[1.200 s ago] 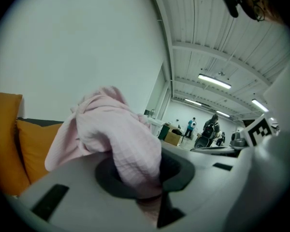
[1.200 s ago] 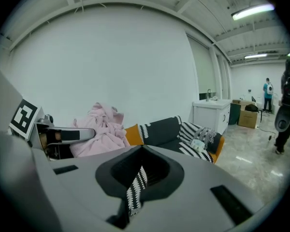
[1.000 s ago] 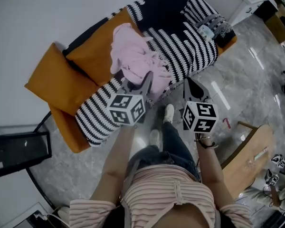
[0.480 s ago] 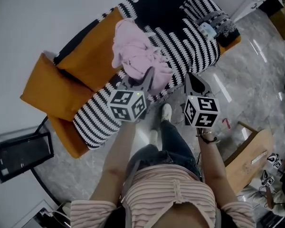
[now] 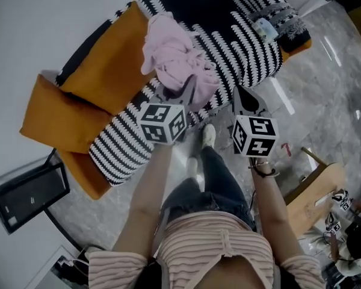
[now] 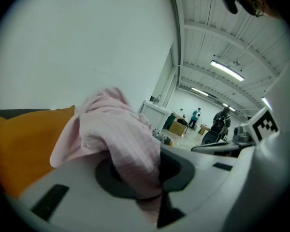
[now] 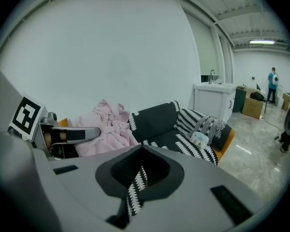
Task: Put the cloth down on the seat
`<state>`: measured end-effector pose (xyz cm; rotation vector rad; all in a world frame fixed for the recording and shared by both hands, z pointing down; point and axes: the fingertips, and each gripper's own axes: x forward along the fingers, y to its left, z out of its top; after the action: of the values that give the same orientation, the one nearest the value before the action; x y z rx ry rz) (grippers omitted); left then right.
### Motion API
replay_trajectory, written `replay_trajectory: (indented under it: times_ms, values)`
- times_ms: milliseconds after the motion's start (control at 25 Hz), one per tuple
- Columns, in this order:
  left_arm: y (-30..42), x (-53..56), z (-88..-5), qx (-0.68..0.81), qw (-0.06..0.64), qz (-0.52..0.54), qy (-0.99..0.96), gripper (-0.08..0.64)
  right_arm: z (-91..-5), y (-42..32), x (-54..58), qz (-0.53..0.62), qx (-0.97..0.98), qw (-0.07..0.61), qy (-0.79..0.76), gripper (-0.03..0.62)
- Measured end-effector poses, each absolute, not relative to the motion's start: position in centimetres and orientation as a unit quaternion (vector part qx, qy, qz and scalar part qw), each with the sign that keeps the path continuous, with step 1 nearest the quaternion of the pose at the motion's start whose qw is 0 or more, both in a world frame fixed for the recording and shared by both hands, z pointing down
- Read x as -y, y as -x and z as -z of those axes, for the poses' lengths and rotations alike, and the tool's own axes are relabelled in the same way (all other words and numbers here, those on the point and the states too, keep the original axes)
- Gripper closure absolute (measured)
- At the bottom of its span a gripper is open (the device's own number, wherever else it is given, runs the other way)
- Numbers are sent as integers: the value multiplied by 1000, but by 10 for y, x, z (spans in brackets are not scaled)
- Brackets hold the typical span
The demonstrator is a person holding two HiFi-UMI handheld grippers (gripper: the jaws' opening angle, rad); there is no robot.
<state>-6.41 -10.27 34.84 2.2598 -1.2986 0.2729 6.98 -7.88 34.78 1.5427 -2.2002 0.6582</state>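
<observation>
A crumpled pink cloth [image 5: 175,56] hangs over the sofa seat [image 5: 228,47], which is covered by a black-and-white striped blanket. My left gripper [image 5: 188,96] is shut on the cloth's near, lower edge. In the left gripper view the cloth [image 6: 113,129] bunches up out of the left gripper [image 6: 147,192], pinched between its jaws. My right gripper [image 5: 241,99] hovers beside it to the right, above the seat's front edge. The right gripper [image 7: 134,180] has its jaws drawn together to a thin slit with nothing between them.
The orange sofa has loose orange cushions [image 5: 102,71] at its left end and a small packet [image 5: 263,29] at its right end. A wooden chair [image 5: 316,188] stands at my right. A black monitor [image 5: 29,192] sits on the floor to the left. My feet [image 5: 207,136] are near the sofa front.
Both grippers have edged a little forward toward the sofa, the pink cloth still held in the left one. The right gripper's jaws look the same.
</observation>
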Motion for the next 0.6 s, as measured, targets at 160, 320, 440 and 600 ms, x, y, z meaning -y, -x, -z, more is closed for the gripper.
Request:
replay_trajectory:
  times_ms: [160,320,440,600]
  values:
    - [56,119,-370,476,270,-112,-829,475,-367,-73,90,-247,778,197,-543,584]
    - [53,127,-388,471,280,-124,-828,475,-384,-72,97,-259,773,207,-540,584]
    - [50,133,-401,466,286,-133,-827,476,-395,-72,103,-267,770,212,-539,584]
    - [45,140,-418,462,295,-143,-824,475,-411,-73,111,-278,766,218,-537,584]
